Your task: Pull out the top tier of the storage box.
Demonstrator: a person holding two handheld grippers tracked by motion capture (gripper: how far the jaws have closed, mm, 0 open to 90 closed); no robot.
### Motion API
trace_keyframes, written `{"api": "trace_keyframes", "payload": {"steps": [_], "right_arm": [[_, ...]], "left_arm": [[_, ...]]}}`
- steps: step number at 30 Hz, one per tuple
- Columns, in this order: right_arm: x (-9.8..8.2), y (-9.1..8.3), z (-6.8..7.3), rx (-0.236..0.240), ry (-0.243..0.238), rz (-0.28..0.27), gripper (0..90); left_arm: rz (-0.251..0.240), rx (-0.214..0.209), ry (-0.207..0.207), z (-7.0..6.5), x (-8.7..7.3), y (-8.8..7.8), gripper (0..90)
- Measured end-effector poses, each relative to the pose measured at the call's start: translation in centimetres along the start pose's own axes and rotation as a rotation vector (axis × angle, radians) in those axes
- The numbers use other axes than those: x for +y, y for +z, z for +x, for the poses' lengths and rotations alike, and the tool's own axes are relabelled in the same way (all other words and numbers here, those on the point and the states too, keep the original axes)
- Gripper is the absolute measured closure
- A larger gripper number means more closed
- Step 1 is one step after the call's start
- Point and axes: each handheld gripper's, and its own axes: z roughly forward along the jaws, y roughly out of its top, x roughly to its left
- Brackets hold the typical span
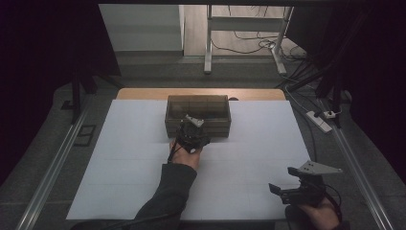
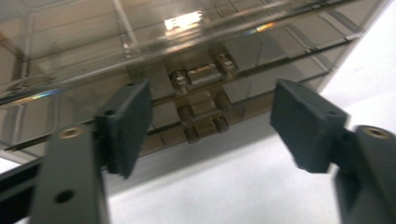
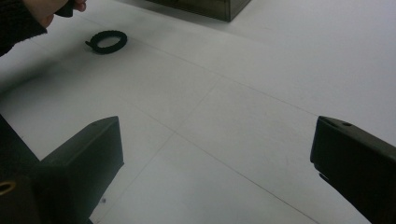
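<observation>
The left gripper [image 1: 190,125] was held against the near wall of a smoky clear box [image 1: 197,108] that stood at the middle of the desk's [image 1: 119,158] far edge, on the white sheet that covered the desk. In the left gripper view its 2 black jaws stood apart on either side of a small clear latch [image 2: 201,100] with brass-coloured pins, set in the middle of the box's [image 2: 84,51] front wall. The pads were not touching the latch; a gap showed on each side of it, so the gripper [image 2: 210,123] was spread around the latch rather than pinching it. Inner dividers showed through the box's wall.

The right gripper [image 1: 276,189] rested low near the desk's near right corner, well apart from the box, with its grey 3-cornered plate on top. In the right gripper view its 2 jaws stood wide apart, with bare white sheet between them, so this gripper [image 3: 217,149] was spread with nothing between its pads. A black ring [image 3: 107,41] lay flat on the sheet near the person's left hand [image 3: 56,7], between the box's near wall and the desk's near edge.
</observation>
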Motion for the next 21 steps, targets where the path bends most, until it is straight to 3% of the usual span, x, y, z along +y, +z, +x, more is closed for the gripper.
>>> {"api": "trace_keyframes", "payload": {"steps": [1, 10, 11, 14, 15, 19, 21], "right_arm": [[0.0, 0.0, 0.0, 0.002, 0.000, 0.000, 2.5], [0.0, 0.0, 0.0, 0.005, 0.005, 0.000, 2.5], [0.0, 0.0, 0.0, 0.006, 0.005, 0.000, 2.5], [0.0, 0.0, 0.0, 0.006, 0.005, 0.000, 2.5], [0.0, 0.0, 0.0, 0.006, 0.005, 0.000, 2.5], [0.0, 0.0, 0.0, 0.006, 0.002, 0.000, 2.5], [0.0, 0.0, 0.0, 0.006, 0.001, 0.000, 2.5]], "left_arm": [[-0.001, 0.007, -0.020, 0.0, 0.1, 0.1, 37.6], [0.016, 0.040, -0.067, -0.3, 0.3, 0.4, 49.6], [0.023, 0.042, -0.090, -0.4, 0.5, 0.5, 50.4], [0.028, 0.043, -0.109, -0.6, 0.6, 0.6, 50.6], [0.033, 0.044, -0.144, -0.7, 0.8, 0.6, 50.6], [0.042, 0.060, -0.194, -1.0, 1.1, 0.6, 50.3], [0.045, 0.067, -0.198, -1.1, 1.2, 0.7, 50.3]]}}
